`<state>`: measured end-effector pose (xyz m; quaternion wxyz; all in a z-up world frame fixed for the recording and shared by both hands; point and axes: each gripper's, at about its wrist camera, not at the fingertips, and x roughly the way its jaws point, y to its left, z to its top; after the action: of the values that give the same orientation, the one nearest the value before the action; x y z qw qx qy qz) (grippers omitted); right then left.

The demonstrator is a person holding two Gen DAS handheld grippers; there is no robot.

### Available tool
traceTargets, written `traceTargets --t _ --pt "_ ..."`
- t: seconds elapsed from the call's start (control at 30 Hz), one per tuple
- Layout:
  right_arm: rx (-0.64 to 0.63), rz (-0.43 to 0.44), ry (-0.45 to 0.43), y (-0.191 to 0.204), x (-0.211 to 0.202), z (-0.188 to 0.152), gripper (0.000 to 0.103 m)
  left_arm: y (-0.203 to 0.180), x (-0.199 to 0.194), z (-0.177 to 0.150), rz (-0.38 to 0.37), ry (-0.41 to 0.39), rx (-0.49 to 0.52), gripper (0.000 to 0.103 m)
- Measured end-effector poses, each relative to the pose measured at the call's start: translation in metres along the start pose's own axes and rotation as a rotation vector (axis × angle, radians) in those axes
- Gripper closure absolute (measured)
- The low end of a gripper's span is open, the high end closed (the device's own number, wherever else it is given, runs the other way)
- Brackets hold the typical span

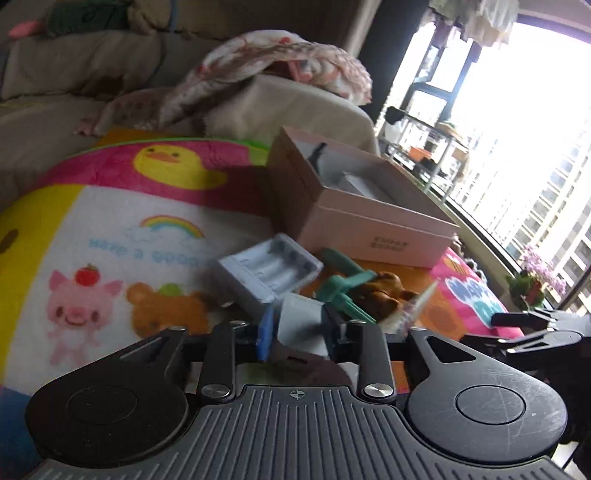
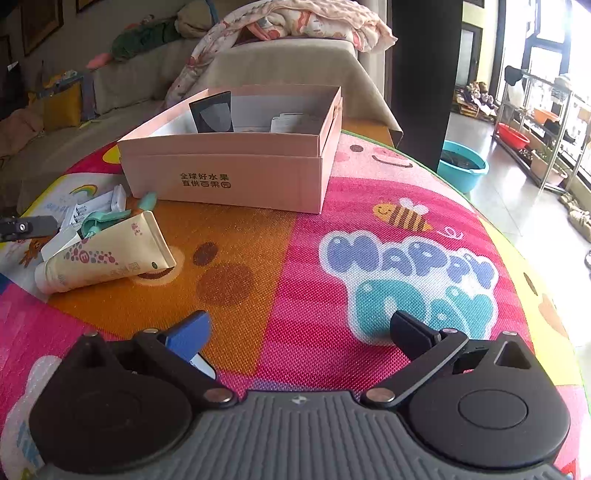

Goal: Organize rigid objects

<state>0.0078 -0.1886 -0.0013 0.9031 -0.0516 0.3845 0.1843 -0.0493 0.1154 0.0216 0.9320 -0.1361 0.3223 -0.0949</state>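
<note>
My left claw (image 1: 297, 334) sits low in the centre of its frame, its jaws partly apart with a small grey-white block (image 1: 301, 325) between them; the picture is blurred there, so I cannot tell whether the pads press on it. Just above the claw lies a pale blue battery charger (image 1: 267, 271) with open slots, and to its right a teal plastic clip (image 1: 345, 286) rests beside a brown bear figure (image 1: 384, 295). All of these lie on a colourful cartoon mat (image 1: 110, 236) printed with a duck, a pig and a bear.

My right claw (image 2: 299, 332) is spread wide at the bottom of its frame, with nothing between the blue pad and the black one, only the mat below it.

The open pink cardboard box (image 2: 236, 173) stands in the upper middle of the right view, with a dark card and some white items inside. To its lower left a cream-coloured tube (image 2: 107, 256) lies on its side, touching the teal clip. A sofa (image 2: 280, 62) draped with a floral blanket (image 2: 306, 18) fills the background.
</note>
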Motion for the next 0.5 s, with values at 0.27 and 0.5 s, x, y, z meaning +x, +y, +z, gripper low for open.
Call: traceTargets --t 0.27,0.5 --pt "-0.056 0.081 -0.037 0.007 -0.021 -0.005 0.004 -0.048 0.011 -0.021 -0.032 0.058 0.228 0.057" --pt "-0.26 0.3 0.04 0.043 -0.055 -0.03 0.004 -0.045 0.009 -0.024 -0.003 0.042 0.218 0.057"
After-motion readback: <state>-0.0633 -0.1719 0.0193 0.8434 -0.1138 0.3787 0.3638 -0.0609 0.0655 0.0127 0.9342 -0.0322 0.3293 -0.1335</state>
